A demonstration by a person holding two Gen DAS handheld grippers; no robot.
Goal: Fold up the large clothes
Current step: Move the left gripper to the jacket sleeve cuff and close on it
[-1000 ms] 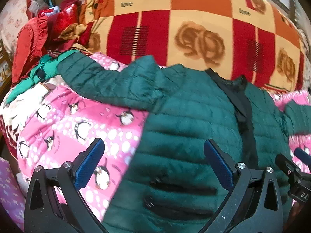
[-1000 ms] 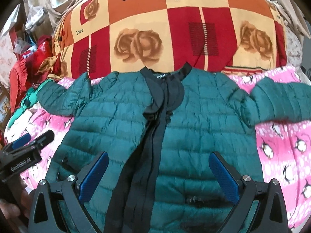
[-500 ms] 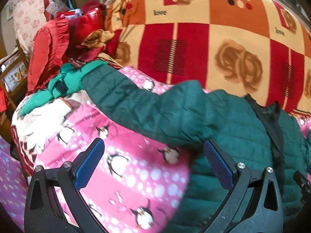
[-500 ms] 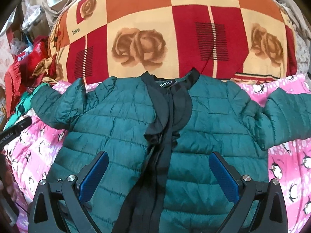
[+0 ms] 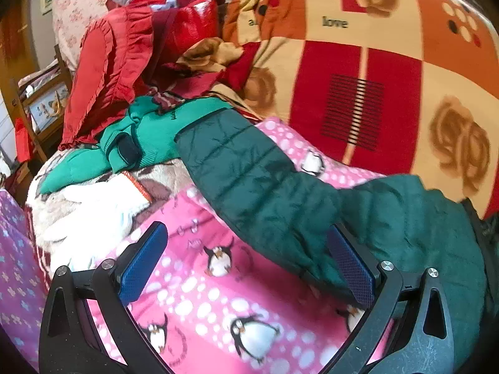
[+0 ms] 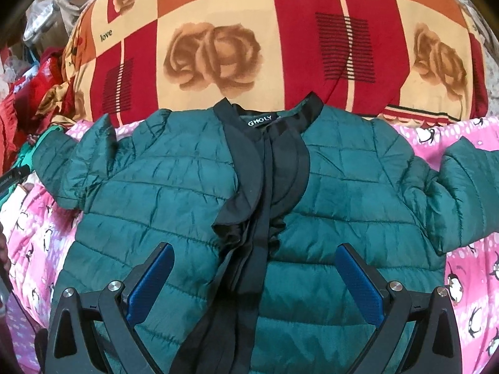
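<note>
- The dark green quilted puffer jacket (image 6: 193,205) lies face up and spread flat on the pink penguin-print blanket (image 5: 199,283), its collar toward the rose-patterned red and orange quilt (image 6: 280,43) behind it.
- No fold shows yet: both sleeves lie stretched outward and the black front placket (image 6: 265,205) runs down the middle, a little rumpled.
- The left claw (image 5: 246,268) is spread wide and low over the blanket, its right finger touching the underside of the jacket's left sleeve (image 5: 249,174); it pinches nothing.
- The right claw (image 6: 255,280) hangs spread over the jacket's lower front, holding nothing.
- My judgement: the task is at its very start. Folding each sleeve across the chest, then the body, is all left to do, and the left sleeve looks the likely first target.
- A bright green garment (image 5: 146,137) and red clothes (image 5: 106,71) are heaped by the sleeve's cuff.
</note>
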